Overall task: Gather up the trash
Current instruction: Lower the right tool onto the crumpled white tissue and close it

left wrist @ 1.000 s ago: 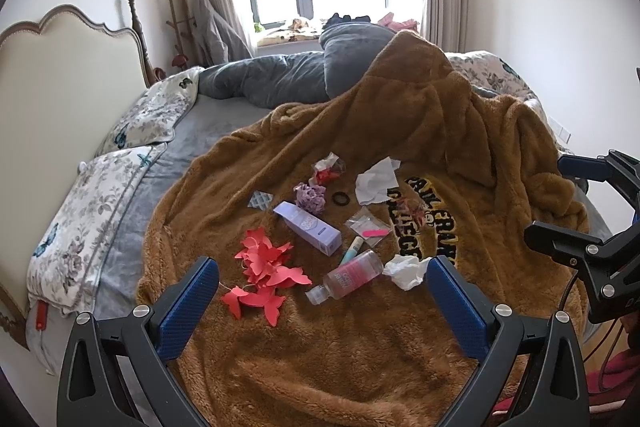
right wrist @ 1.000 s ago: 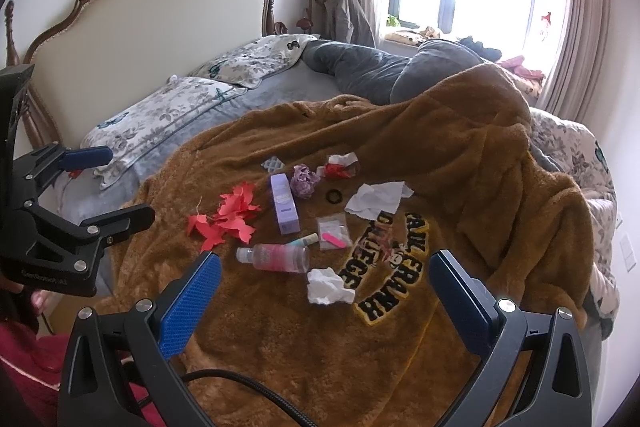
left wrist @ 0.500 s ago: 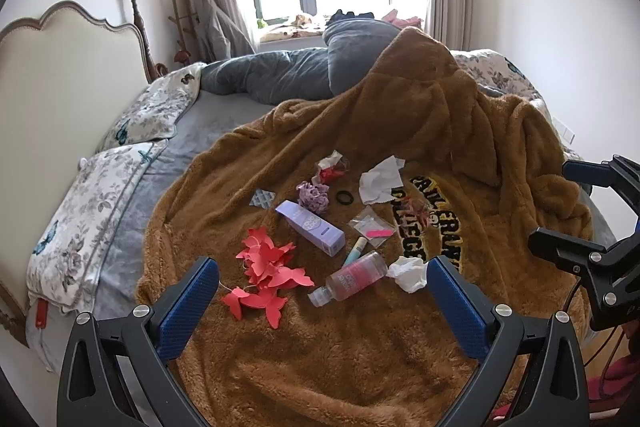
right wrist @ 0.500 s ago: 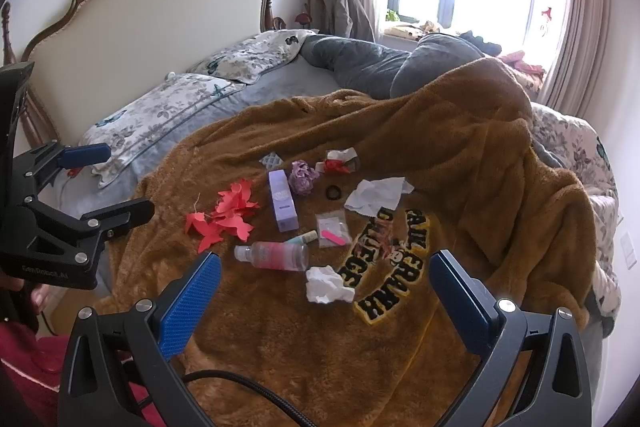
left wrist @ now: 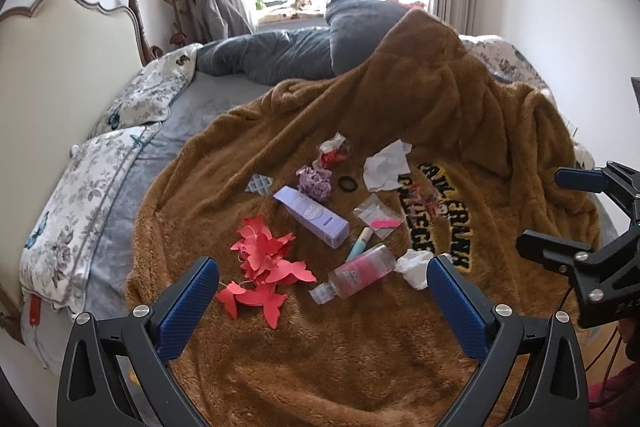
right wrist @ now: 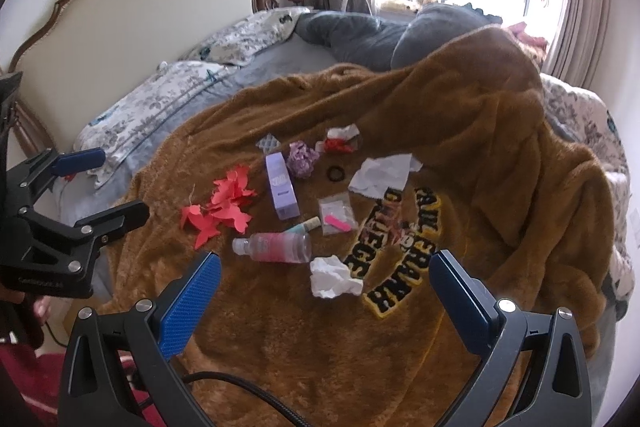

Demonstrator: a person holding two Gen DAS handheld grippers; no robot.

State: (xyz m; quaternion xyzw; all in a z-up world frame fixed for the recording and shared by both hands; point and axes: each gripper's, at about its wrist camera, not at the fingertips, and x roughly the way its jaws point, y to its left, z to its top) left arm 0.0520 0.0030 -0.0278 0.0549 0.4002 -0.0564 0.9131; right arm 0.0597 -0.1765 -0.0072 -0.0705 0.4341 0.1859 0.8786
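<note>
The crumpled white tissue (right wrist: 334, 277) lies on the brown fleece blanket (right wrist: 280, 347) at the near end of the litter, toward the blanket's near edge and just beside the first letters of the yellow-and-black patch (right wrist: 394, 251). It is a lump with no real long axis, so a pinch could come from any side. From the right gripper (right wrist: 326, 303) it sits almost dead ahead, centred between the two blue pads and a little beyond their tips; from the left gripper (left wrist: 322, 303) it lies off toward the right-hand pad (left wrist: 456, 303), partly hidden behind that pad's tip. By that reading the right hand is the better placed, and a straight reach forward and down would put the tissue between its fingers. Both grippers are spread wide with nothing between the pads. Just past the tissue lies the pink bottle (right wrist: 276, 247), on its side with its long axis running across the right view, cap to the left. Beyond it lie a small teal tube (right wrist: 304, 225), a clear packet (right wrist: 337, 213), a lilac box (right wrist: 282, 191), the red paper butterflies (right wrist: 222, 207) toward the blanket's left edge, and a flat white tissue (right wrist: 382, 175) farther up. No bin or bag shows in either view.
</note>
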